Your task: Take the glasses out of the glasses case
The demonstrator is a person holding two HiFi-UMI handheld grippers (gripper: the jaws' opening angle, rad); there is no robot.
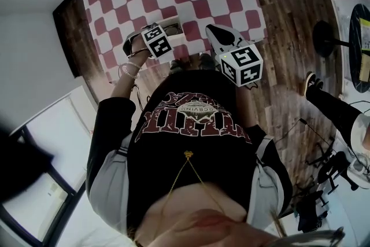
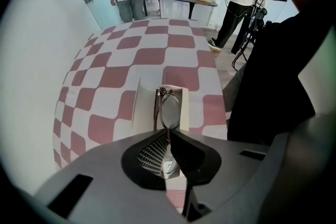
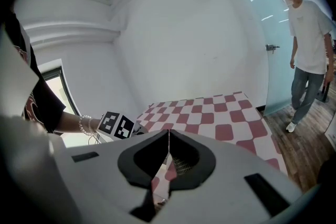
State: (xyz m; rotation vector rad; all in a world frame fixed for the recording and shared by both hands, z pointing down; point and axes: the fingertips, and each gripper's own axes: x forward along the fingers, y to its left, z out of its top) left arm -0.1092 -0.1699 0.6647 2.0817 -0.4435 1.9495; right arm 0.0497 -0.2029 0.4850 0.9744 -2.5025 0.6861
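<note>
Pinches the glasses [image 2: 169,110] in the left gripper [image 2: 168,135] right at the open white glasses case [image 2: 144,107], with the right gripper [image 3: 168,135] closed and empty.

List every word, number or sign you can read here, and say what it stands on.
Black T-shirt: dark red lettering and a small emblem, seen upside down and warped; not readable.
Left gripper's marker cube: black-and-white square pattern, no letters or numbers.
Right gripper's marker cube: the same kind of pattern, no letters.
No print visible on the glasses, the glasses case or the checked tablecloth.
</note>
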